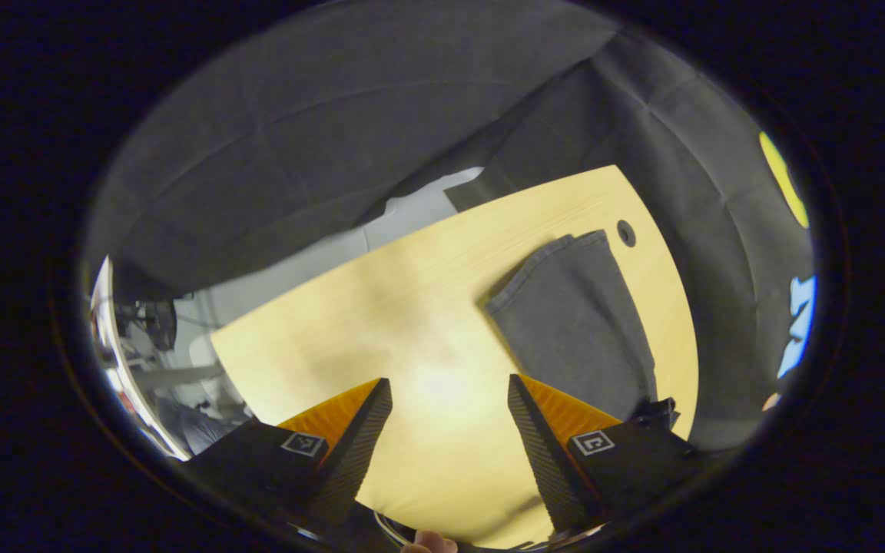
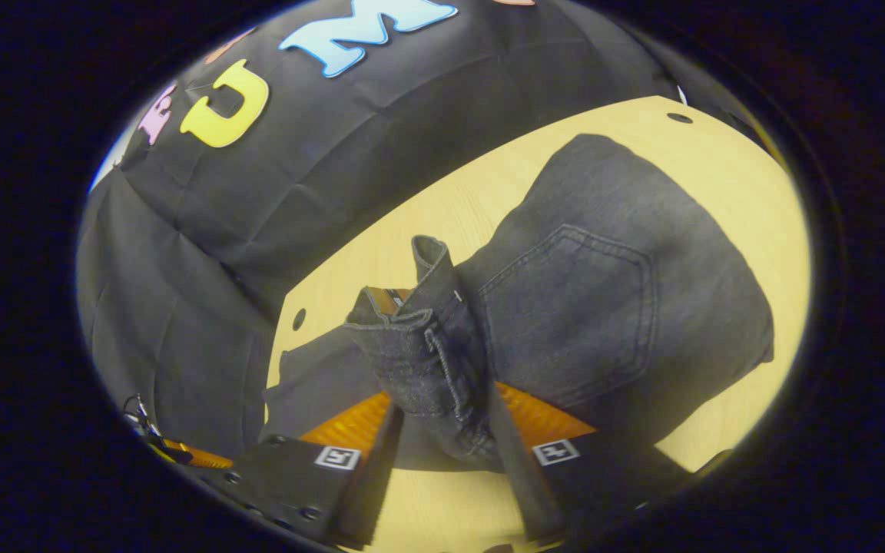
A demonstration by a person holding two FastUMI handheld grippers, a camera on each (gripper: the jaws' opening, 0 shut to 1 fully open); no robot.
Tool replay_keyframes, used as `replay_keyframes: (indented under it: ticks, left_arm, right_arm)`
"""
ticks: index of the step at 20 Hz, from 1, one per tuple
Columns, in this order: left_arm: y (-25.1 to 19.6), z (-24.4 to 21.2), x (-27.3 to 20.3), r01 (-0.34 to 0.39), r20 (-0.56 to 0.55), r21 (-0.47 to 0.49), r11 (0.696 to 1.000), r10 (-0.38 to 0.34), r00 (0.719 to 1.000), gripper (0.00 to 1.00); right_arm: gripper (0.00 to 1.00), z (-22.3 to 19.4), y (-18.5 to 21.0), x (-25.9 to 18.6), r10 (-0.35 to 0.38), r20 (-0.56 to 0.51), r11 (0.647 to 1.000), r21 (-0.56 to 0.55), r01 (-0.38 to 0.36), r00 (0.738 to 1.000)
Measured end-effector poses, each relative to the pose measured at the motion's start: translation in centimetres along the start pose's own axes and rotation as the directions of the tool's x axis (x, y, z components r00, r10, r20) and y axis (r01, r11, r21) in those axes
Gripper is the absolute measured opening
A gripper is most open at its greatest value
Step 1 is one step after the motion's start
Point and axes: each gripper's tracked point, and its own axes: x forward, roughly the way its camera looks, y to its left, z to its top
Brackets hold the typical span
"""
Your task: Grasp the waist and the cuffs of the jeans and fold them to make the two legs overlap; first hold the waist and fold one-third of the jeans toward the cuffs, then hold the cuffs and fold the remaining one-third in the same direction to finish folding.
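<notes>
Denim fills the space between the right gripper [image 2: 442, 430]'s fingers — a bunched fold of the jeans [image 2: 611, 307] at the waist, with both fingers pressed against it, so the gripper is clamped on the cloth. Beyond and to the right of those fingers the seat of the jeans spreads over the wooden table [image 2: 750, 177], a back pocket [image 2: 565, 315] facing up. More of the dark fabric lies flat to the left of the fingers.

From the left gripper [image 1: 450, 415], the fingers stand wide apart over bare table [image 1: 381, 330], holding nothing. One leg of the jeans [image 1: 573, 322] lies ahead and to the right of them — flat, its cuff near a round hole [image 1: 626, 233] in the tabletop.
</notes>
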Motion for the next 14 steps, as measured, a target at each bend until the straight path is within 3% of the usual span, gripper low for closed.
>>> replay_keyframes:
  ticks: [1,4,7,9,10,12,13,14]
  left_arm:
    - [-1.0,1.5,0.7,-0.005,0.001,0.077,0.997,0.005,1.000,1.00]
    - [-5.6,4.5,3.6,0.043,-0.036,0.285,0.957,-0.034,0.999,1.00]
    - [-8.0,6.6,8.2,0.055,-0.053,0.464,0.884,-0.035,0.998,1.00]
    - [-9.5,6.2,10.2,0.088,-0.091,0.524,0.847,-0.047,0.995,1.00]
    - [-9.7,5.9,11.0,0.084,-0.109,0.545,0.834,-0.029,0.994,1.00]
    - [-8.7,5.6,13.3,0.027,-0.112,0.578,0.815,0.046,0.993,0.99]
    - [-7.9,5.0,14.7,0.001,-0.117,0.588,0.809,0.084,0.990,1.00]
    - [-7.4,3.4,15.4,0.029,-0.176,0.568,0.823,0.087,0.980,1.00]
  right_arm:
    - [0.98,0.2,-0.3,-0.7,-0.003,0.002,1.000,-0.014,0.003,1.000]
    - [0.97,1.8,-0.6,-3.3,-0.009,0.021,0.998,-0.055,0.011,1.000]
    - [0.96,2.5,-1.5,-5.7,-0.038,0.044,0.995,-0.091,0.042,0.998]
    - [1.00,3.8,-2.5,-7.3,-0.065,0.083,0.991,-0.110,0.074,0.994]
    - [0.97,4.3,-2.9,-8.0,-0.076,0.095,0.990,-0.109,0.086,0.993]
    - [0.96,5.4,-3.7,-9.2,-0.092,0.120,0.991,-0.084,0.102,0.989]
    - [0.96,5.8,-4.0,-9.5,-0.097,0.126,0.992,-0.068,0.107,0.987]
    - [0.97,6.2,-4.4,-9.7,-0.103,0.126,0.992,-0.054,0.111,0.987]
